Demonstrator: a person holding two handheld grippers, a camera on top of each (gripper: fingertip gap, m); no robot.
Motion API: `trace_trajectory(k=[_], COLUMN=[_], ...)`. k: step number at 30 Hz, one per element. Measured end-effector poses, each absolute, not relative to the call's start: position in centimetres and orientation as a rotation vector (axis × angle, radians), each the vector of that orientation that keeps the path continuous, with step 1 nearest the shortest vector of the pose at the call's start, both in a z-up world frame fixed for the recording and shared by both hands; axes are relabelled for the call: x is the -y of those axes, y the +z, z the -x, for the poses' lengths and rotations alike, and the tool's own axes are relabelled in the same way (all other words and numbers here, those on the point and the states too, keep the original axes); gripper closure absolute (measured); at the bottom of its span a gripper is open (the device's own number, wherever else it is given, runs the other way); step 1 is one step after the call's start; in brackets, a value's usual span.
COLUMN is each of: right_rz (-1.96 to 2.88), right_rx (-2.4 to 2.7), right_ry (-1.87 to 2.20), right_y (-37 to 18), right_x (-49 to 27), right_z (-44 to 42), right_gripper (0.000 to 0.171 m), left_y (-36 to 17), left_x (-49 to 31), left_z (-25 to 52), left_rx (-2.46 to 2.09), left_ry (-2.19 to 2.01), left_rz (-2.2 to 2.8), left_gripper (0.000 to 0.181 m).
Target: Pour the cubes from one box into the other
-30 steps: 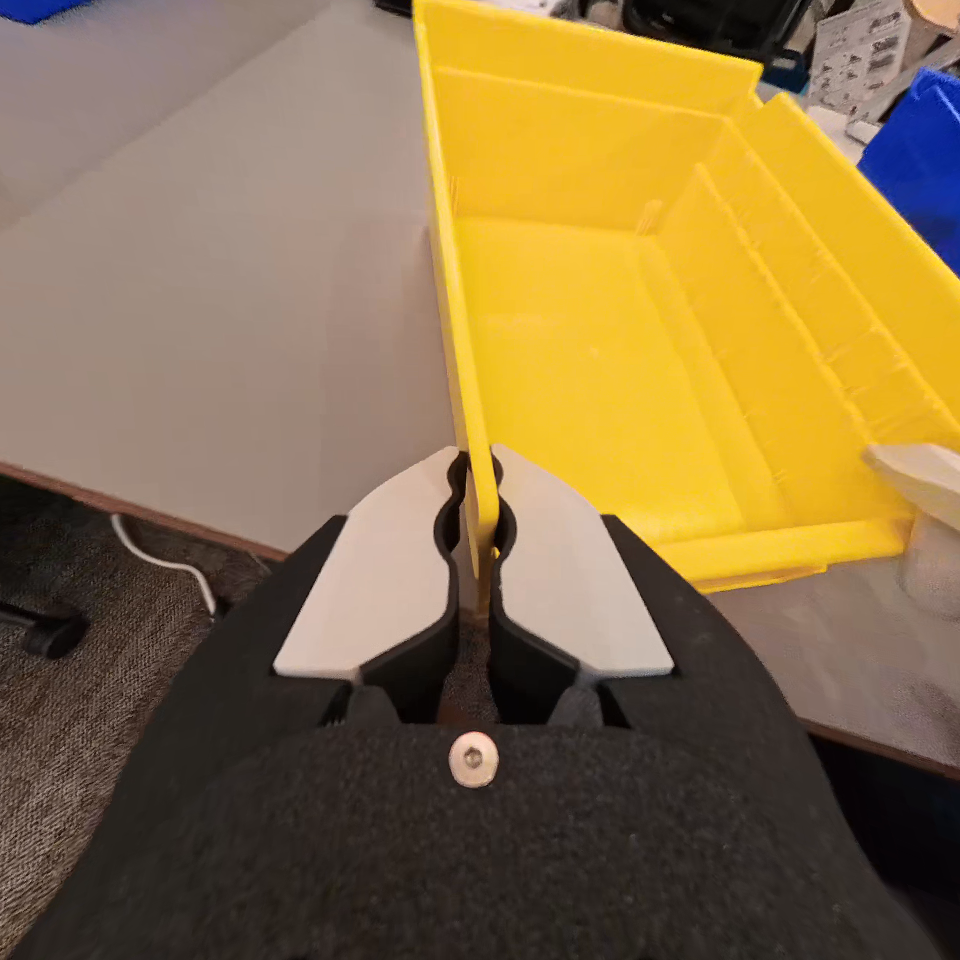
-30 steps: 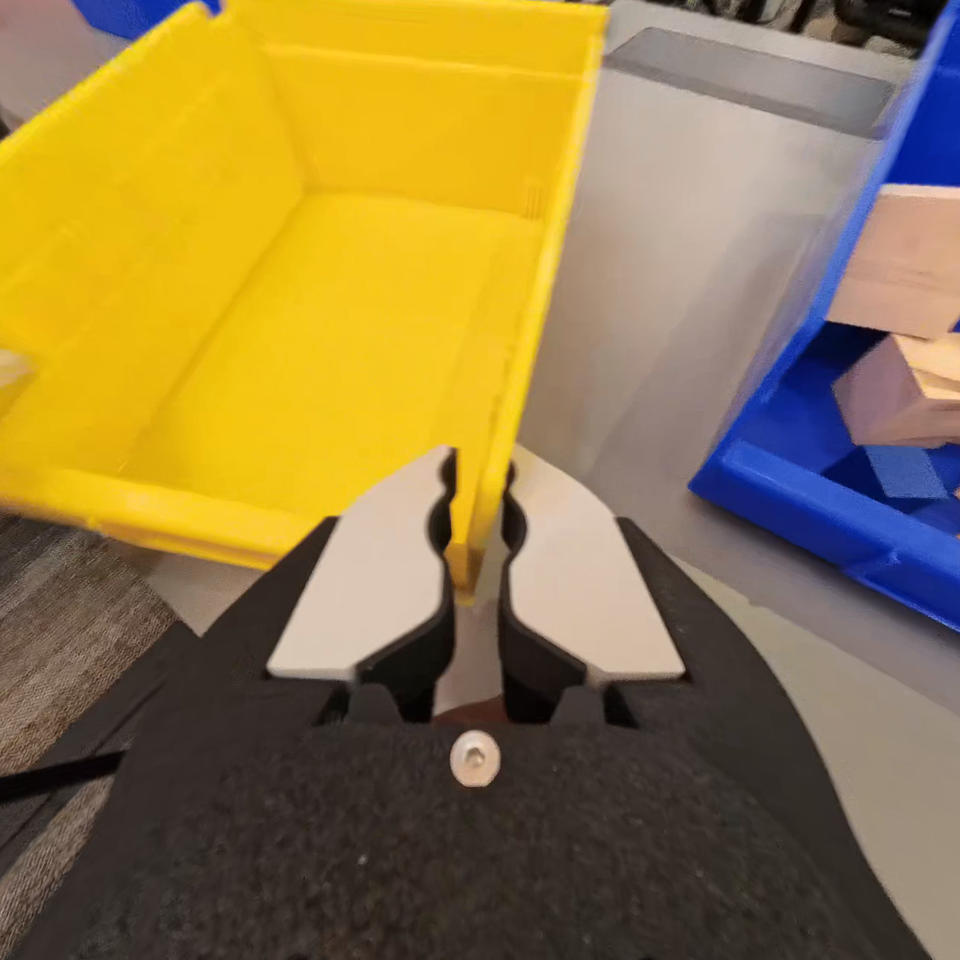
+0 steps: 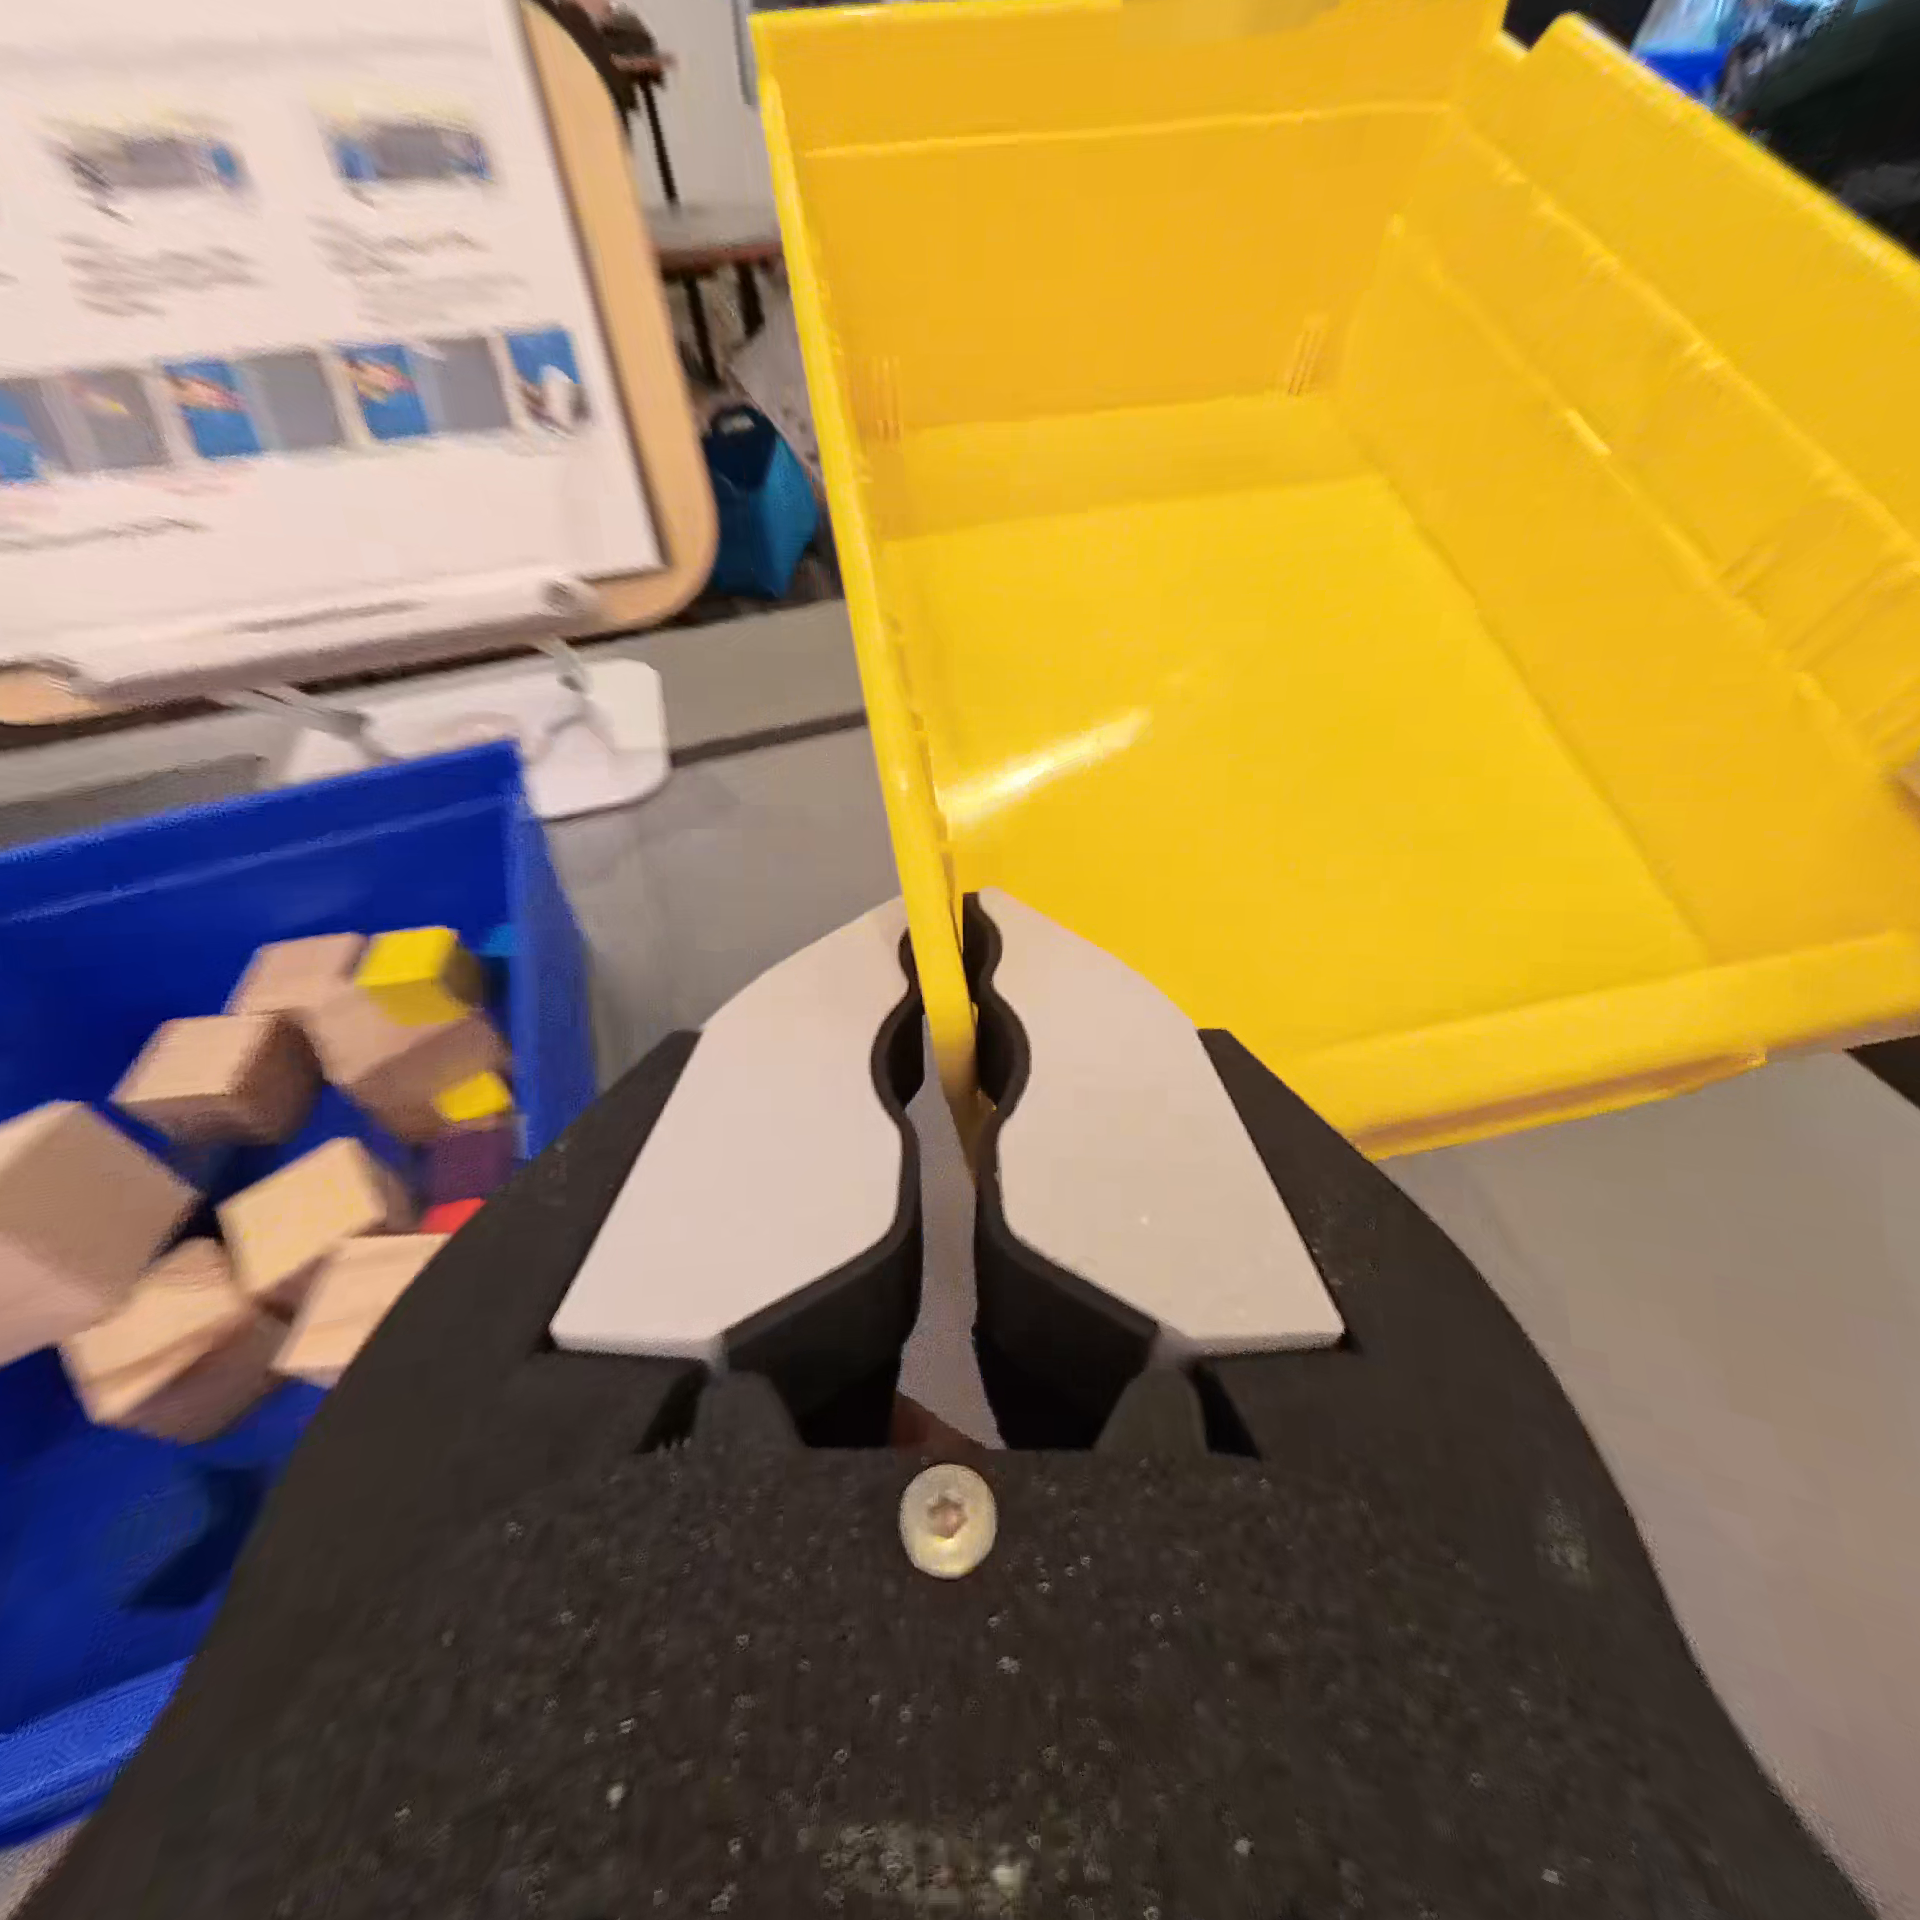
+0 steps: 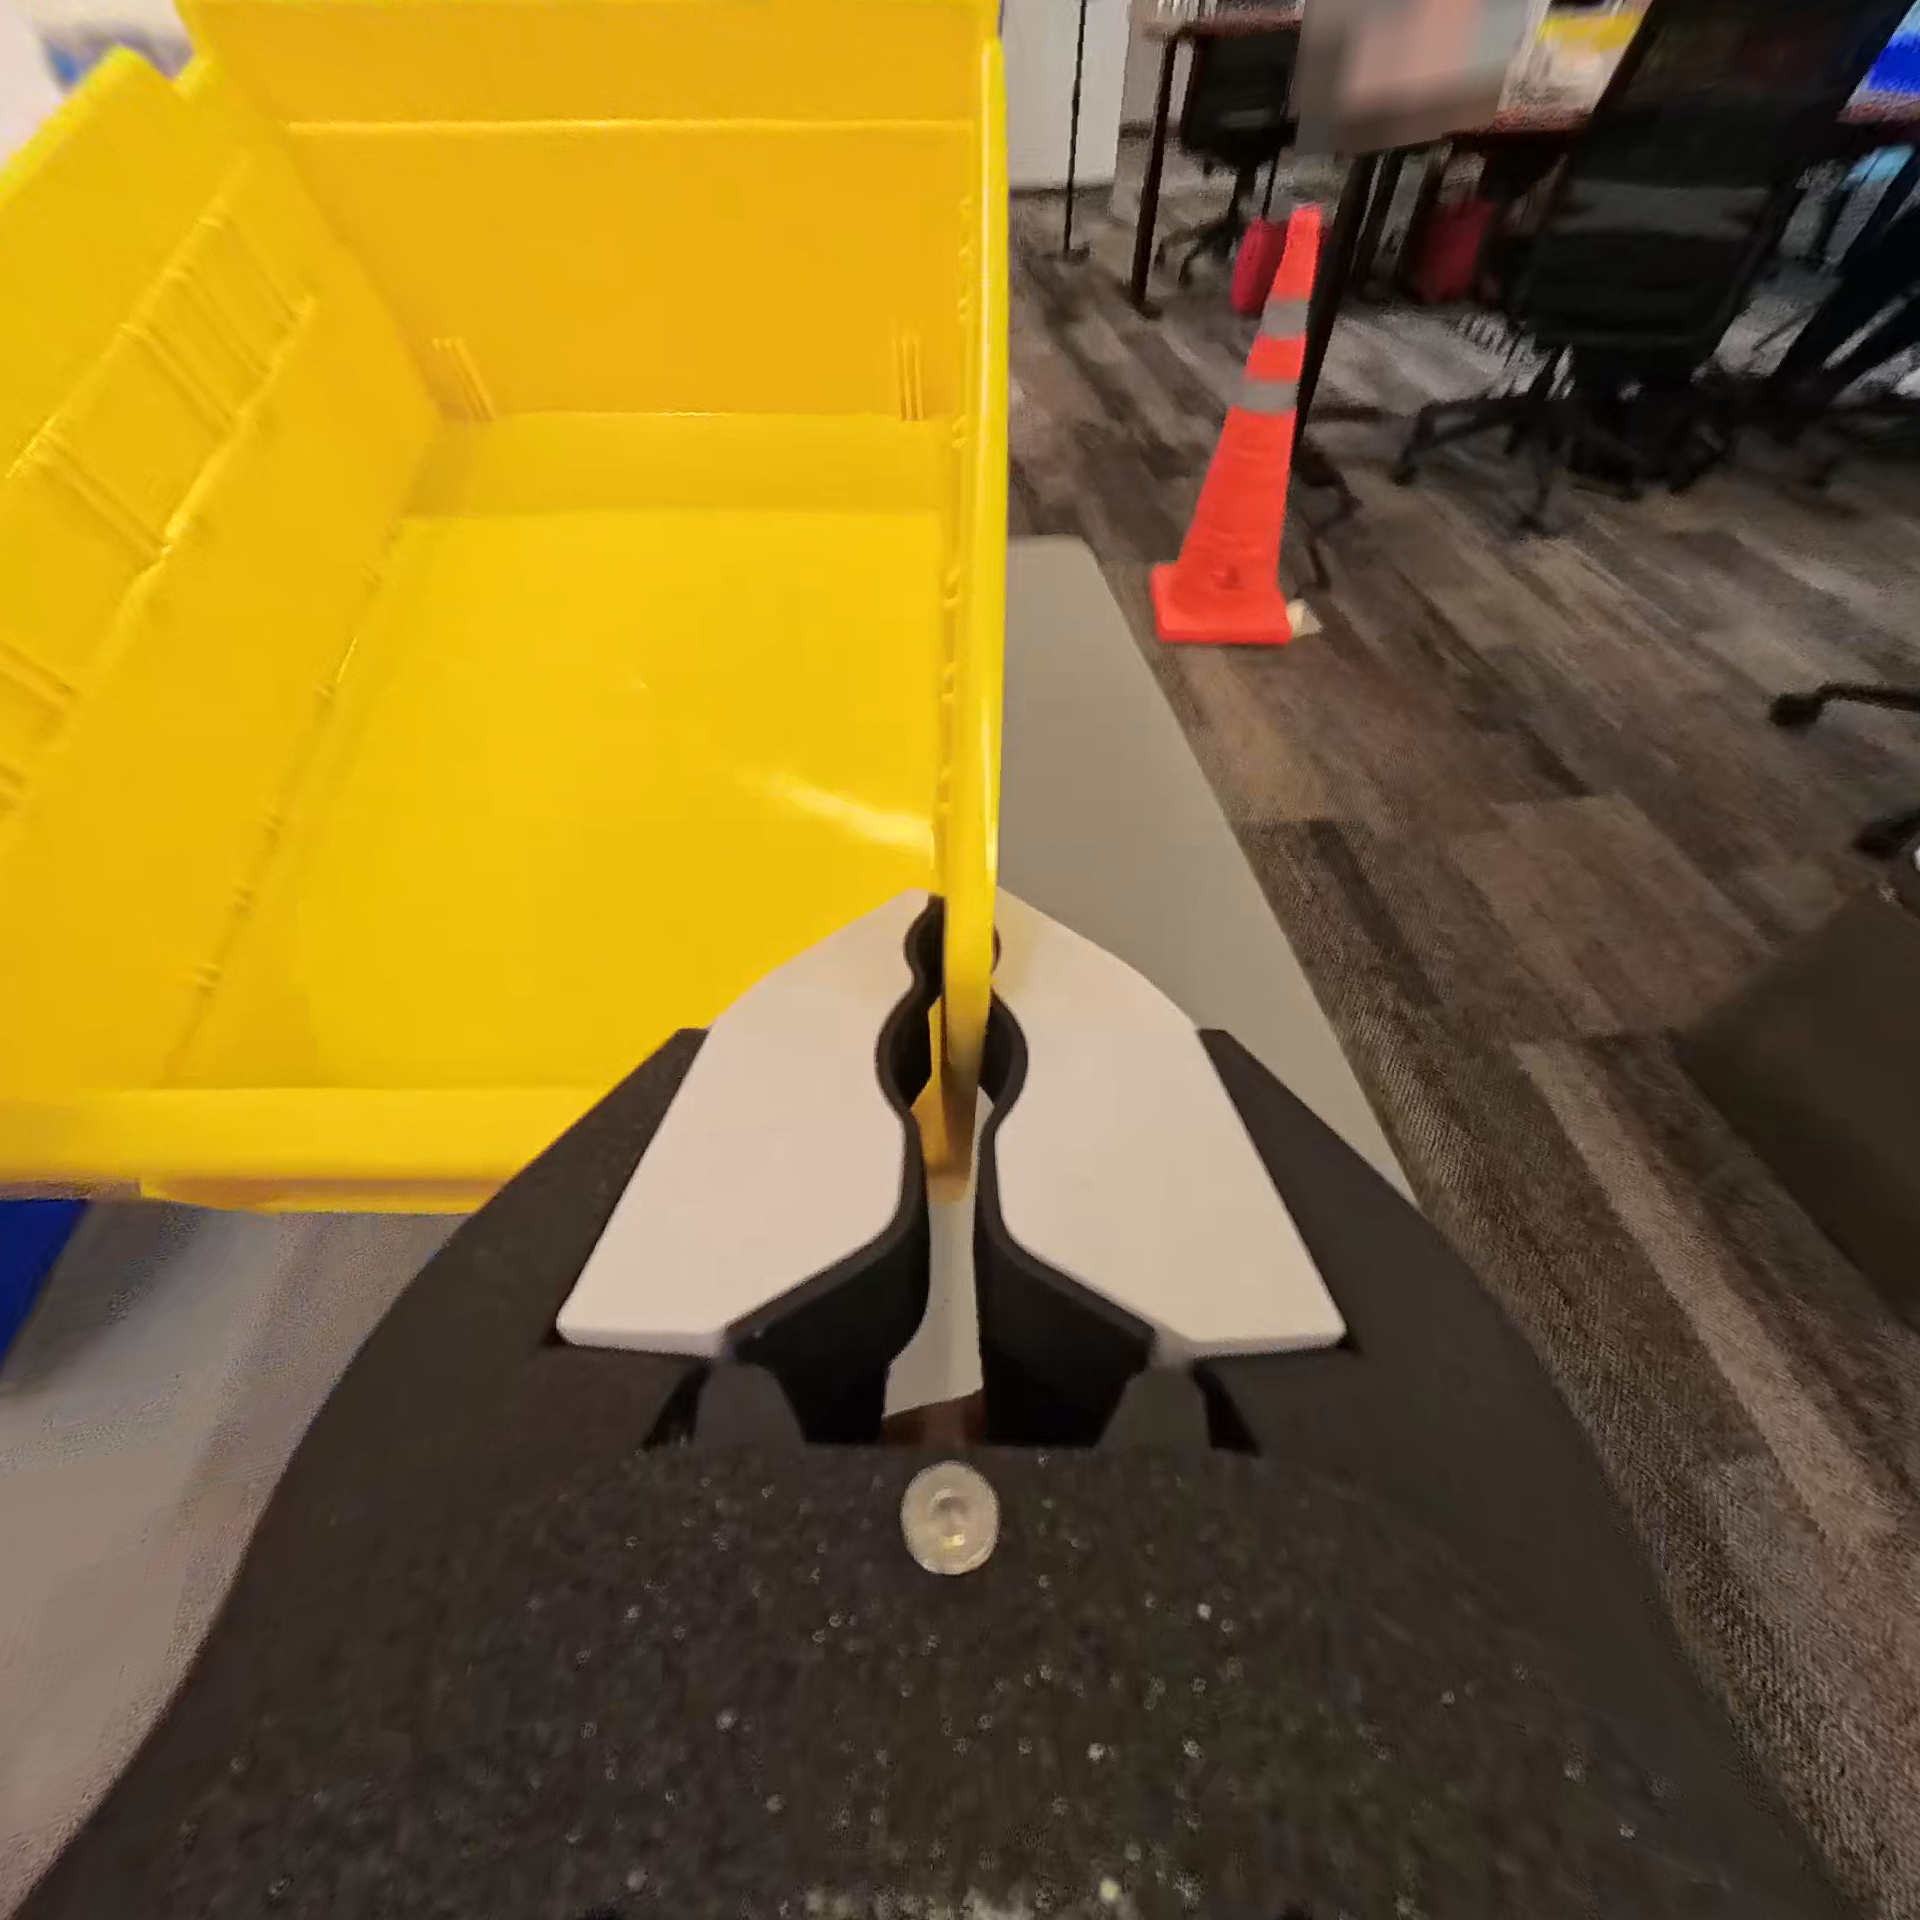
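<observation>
The yellow box [image 3: 1299,727] is empty and held up off the grey table, tilted. My left gripper [image 3: 948,935] is shut on its left side wall. My right gripper [image 4: 966,925] is shut on its right side wall; the yellow box [image 4: 582,727] fills the left of the right wrist view. The blue box [image 3: 260,831] stands on the table to the lower left in the left wrist view and holds several wooden cubes [image 3: 301,1205], some with yellow, red or purple faces. A strip of the blue box [image 4: 31,1257] shows under the yellow box in the right wrist view.
A board with printed sheets [image 3: 312,364] leans behind the blue box, with a white stand [image 3: 582,738] at its foot. To the right the grey table [image 4: 1101,790] ends at a carpeted floor with an orange cone [image 4: 1247,457] and office chairs [image 4: 1621,260].
Both grippers have lifted the yellow box off the table and swung it over beside the blue box. The grips on its walls have not changed.
</observation>
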State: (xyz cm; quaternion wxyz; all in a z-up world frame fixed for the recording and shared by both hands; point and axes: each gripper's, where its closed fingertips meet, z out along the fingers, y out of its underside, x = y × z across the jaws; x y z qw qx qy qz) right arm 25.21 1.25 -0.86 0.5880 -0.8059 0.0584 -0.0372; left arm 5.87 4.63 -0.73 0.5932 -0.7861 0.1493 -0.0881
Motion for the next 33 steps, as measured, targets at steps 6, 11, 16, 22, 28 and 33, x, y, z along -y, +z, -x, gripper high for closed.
trace_trajectory(k=[6,11,16,22,28,33], right_rz=[2.056,2.122,2.095,2.042,1.916,1.798], right_rx=[-0.135,-0.023,-0.120,0.081,0.343,0.411], right_ry=[0.037,0.033,0.172,-0.231,-0.189,0.388], right_y=[-10.4,-13.3,-13.4,-9.1,-3.0,-1.3], right_x=[-2.8,-4.5,-5.1,-2.6,-2.7,-2.8], right_z=[-28.9,-29.0,-29.4,-32.2,-23.5,-7.0], right_gripper=[0.169,0.169,0.167,0.130,0.131,0.132], left_y=[-8.8,-12.7,-12.9,-6.8,-1.3,-6.3], left_x=[-5.1,-5.5,-4.9,-0.5,1.3,-1.6], left_z=[-9.7,-9.7,-10.7,-7.1,9.3,22.6], left_rx=[-0.350,-0.322,-0.378,-0.581,-0.426,-0.173], left_ry=[-0.166,-0.150,-0.191,-0.478,-0.452,-0.283], left_rz=[1.975,2.044,2.008,2.014,1.933,2.062], left_gripper=[0.176,0.175,0.162,0.145,0.133,0.124])
